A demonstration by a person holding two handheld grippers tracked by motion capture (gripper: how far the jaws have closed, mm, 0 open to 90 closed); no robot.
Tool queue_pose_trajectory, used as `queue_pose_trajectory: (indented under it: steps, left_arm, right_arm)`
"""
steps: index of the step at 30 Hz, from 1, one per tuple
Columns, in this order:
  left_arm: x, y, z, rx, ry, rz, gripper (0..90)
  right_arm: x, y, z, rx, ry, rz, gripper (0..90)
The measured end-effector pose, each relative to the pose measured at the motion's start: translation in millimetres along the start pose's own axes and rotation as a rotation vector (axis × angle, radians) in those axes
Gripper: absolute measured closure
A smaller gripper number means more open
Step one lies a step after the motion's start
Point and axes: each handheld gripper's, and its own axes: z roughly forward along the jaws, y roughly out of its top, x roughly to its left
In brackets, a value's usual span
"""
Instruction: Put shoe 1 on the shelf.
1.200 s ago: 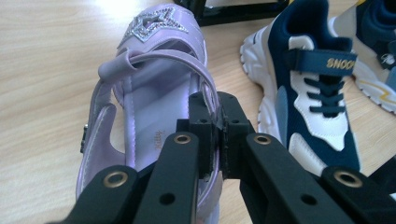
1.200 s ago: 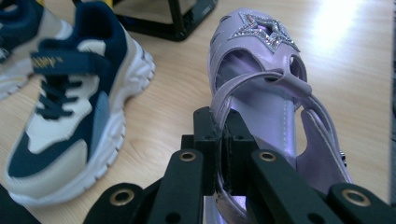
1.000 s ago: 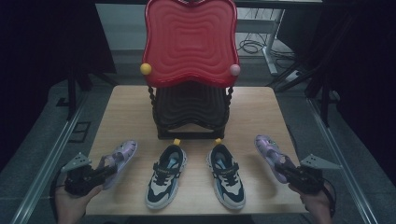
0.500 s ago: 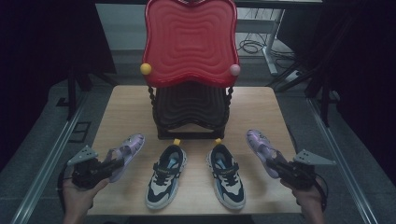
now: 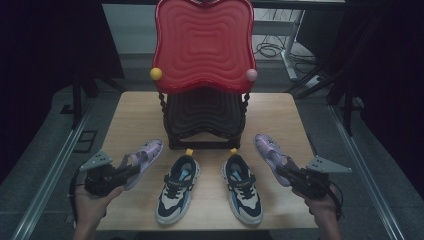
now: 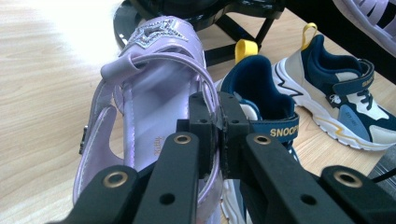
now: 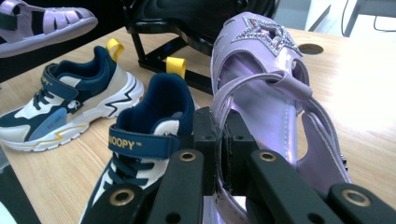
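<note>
Both purple sandals have come off the surface and moved toward the black rack (image 5: 205,120). The left gripper (image 5: 131,170) fingers grasp the left sandal (image 5: 142,159); the right gripper (image 5: 281,170) clamps the right sandal (image 5: 269,152), likely headed for the rack

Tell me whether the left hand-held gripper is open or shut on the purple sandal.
Shut. The left hand-held gripper has its jaws pinched on the side strap of the purple sandal.
</note>
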Motion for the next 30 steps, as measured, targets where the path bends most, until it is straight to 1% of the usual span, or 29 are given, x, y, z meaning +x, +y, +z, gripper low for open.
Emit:
queue_pose_trajectory:
  steps: [4, 7, 17, 23, 30]
  left_arm:
    - [-2.4, 3.1, 1.2, -0.010, -0.008, 0.005, 86.4]
    - [-5.0, 5.4, 1.7, -0.020, -0.023, 0.006, 86.4]
    - [-13.3, 13.3, 6.6, -0.035, -0.032, 0.027, 86.4]
    - [-17.8, 17.4, 12.6, -0.034, -0.045, 0.036, 86.4]
    - [-18.9, 22.3, 20.6, -0.031, -0.054, 0.036, 86.4]
  right_arm:
    - [3.1, 4.0, 3.9, -0.005, 0.015, -0.004, 86.5]
    - [5.1, 6.4, 7.5, -0.014, 0.026, -0.012, 86.5]
    - [13.1, 13.5, 17.2, -0.027, 0.055, -0.025, 86.4]
    - [17.8, 17.2, 23.3, -0.029, 0.074, -0.038, 86.5]
    - [22.2, 21.6, 33.4, -0.036, 0.093, -0.044, 86.5]
